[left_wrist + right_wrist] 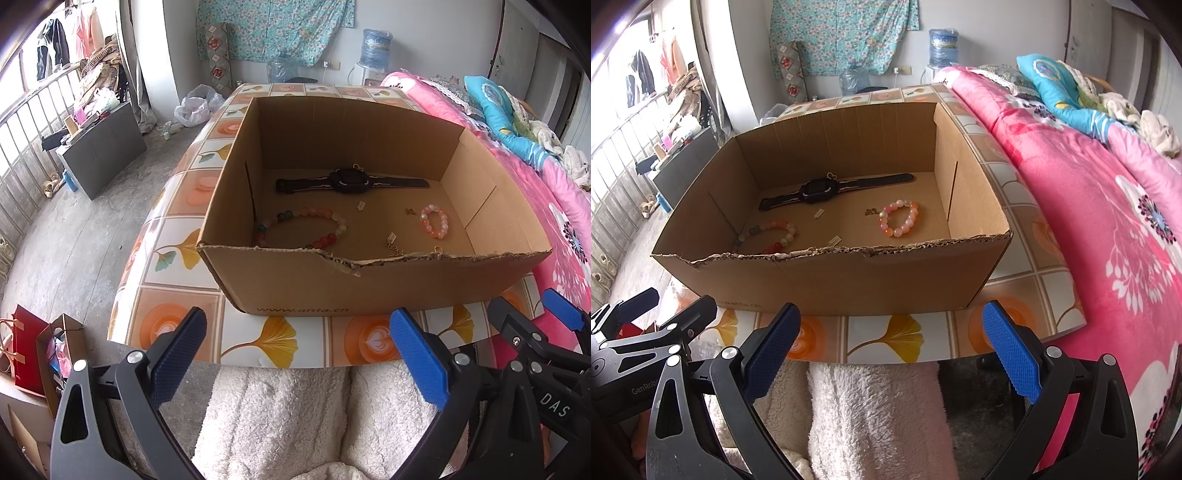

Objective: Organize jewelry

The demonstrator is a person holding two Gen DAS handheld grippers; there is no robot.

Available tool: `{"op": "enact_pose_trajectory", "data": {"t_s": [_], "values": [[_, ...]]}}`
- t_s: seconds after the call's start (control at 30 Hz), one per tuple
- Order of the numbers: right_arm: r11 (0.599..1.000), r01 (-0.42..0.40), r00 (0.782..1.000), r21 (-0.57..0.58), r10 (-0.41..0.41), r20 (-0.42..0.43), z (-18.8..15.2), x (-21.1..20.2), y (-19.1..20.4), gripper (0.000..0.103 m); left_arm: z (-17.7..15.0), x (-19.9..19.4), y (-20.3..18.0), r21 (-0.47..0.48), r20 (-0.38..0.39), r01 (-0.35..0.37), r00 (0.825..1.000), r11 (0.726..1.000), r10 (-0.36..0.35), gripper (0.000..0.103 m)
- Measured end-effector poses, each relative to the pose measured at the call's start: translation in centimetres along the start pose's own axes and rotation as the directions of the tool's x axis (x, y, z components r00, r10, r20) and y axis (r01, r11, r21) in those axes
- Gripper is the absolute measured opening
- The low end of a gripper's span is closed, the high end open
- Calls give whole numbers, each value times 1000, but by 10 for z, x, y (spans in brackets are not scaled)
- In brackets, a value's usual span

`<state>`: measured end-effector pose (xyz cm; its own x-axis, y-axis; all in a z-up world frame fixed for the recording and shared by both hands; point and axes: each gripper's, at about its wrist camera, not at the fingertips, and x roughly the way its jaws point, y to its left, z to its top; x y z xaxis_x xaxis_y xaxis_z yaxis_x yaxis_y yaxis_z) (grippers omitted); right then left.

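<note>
An open cardboard box stands on the patterned table. Inside lie a black watch, a large multicoloured bead bracelet, a small pink-orange bead bracelet, and small gold pieces with tags. My left gripper is open and empty, in front of the box near the table's front edge. My right gripper is open and empty, also in front of the box. Each gripper shows at the other view's edge.
The table has an orange and leaf-pattern cover. A pink floral bed lies close on the right. A white fluffy cloth lies below the table edge. Bags stand on the floor at left.
</note>
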<state>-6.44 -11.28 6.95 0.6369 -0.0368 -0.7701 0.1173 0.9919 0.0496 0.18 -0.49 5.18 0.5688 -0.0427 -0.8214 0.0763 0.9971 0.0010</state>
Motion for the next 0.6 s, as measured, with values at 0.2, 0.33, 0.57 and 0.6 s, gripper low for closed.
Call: {"op": "enact_pose_trajectory", "data": {"t_s": [0.2,0.33,0.57,0.6], "values": [[1000,-2,1000,-1,2,-1,0,0,-1,95,-1,0,-2,0,-2,-1,1000,1000,1,98],[1000,-2,1000,3,2,-1,-1,0,-1,95,0,0,-2,0,-2,0,1000,1000,0,98],[1000,-3,1000,12,3,-6,-2,2,-3,95,-1,1,-2,1,-3,-2,1000,1000,2,97],[1000,-2,1000,13,2,-6,-2,2,-3,95,-1,1,-2,1,-3,-2,1000,1000,2,98]]}}
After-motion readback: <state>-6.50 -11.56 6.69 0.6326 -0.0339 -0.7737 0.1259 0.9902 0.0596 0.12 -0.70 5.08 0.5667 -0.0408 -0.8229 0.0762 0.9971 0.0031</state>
